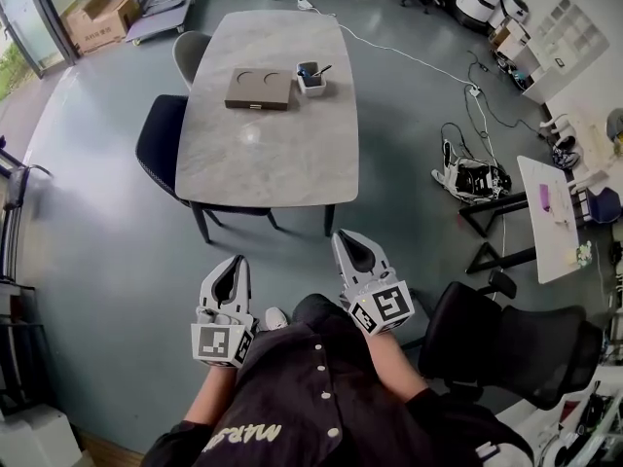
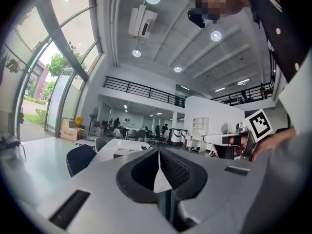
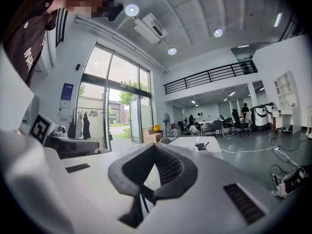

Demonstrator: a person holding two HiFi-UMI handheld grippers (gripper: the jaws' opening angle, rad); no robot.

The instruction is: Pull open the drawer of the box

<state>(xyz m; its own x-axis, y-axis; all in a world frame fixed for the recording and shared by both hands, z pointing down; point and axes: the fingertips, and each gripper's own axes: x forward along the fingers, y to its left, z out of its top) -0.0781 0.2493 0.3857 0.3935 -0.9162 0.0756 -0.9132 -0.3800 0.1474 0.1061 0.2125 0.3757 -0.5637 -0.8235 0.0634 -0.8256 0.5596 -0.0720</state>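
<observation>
Head view, left to right. The dark chair (image 1: 161, 144) is tucked at the left edge of the grey table (image 1: 282, 154). The left gripper (image 1: 235, 264) is at lower centre, close to the person's torso, with its jaws clenched on nothing. The brown box (image 1: 259, 89) lies flat on the table in the upper centre, well apart from both grippers. Its long axis runs roughly left-right in frame, slightly tilted. The edge with a small pale pull faces the bottom of the frame, and the drawer looks closed. The white container (image 1: 311, 78) is just right of the box. The right gripper (image 1: 347, 239) is at lower centre-right, jaws also clenched and empty. The black office chair (image 1: 516, 343) is at lower right.
</observation>
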